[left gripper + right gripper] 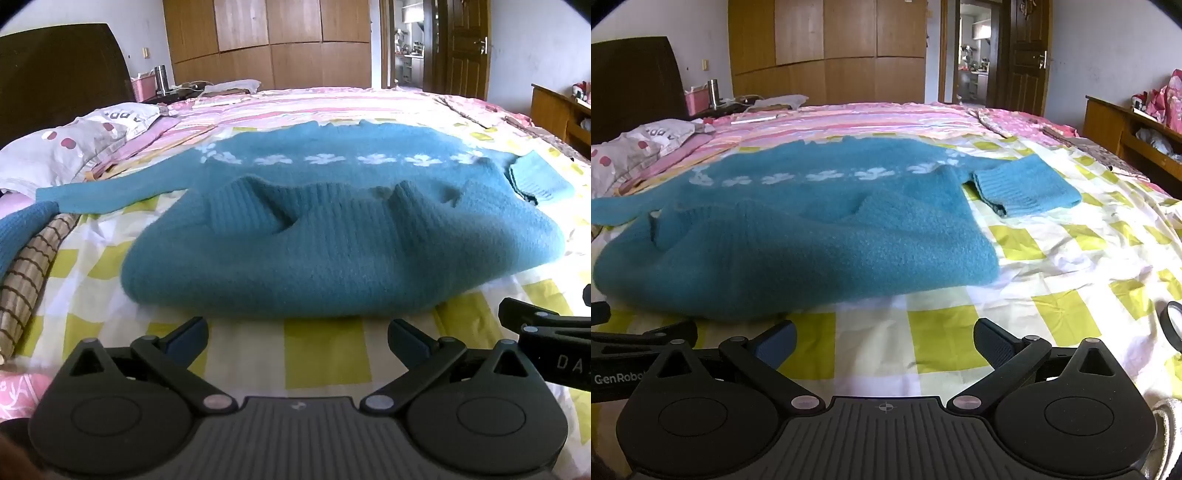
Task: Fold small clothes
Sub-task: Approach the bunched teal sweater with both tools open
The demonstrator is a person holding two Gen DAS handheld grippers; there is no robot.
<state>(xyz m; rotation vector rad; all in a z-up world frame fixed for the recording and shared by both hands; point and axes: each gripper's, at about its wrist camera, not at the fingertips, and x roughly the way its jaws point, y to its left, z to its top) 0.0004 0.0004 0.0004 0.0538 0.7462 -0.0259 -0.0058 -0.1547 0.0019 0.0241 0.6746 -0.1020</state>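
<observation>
Teal knit sweater (pixel 332 236): lying crosswise mid-frame, just beyond both tongs; left gripper (pixel 297 338) and right gripper (pixel 882 338) hovering spread, holding nothing; left sitting nearer centre.

Sweater (pixel 332 229) flat on bedsheet (pixel 325 354), pillow (pixel 70 147) to its left, wardrobe (pixel 273 40) behind.

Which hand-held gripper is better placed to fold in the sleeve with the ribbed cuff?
Probably the right hand-held gripper. The fuzzy teal knitted sweater's ribbed-cuff sleeve lies on its side, over the yellow checked bedsheet, and its jaws stand open and empty.
</observation>
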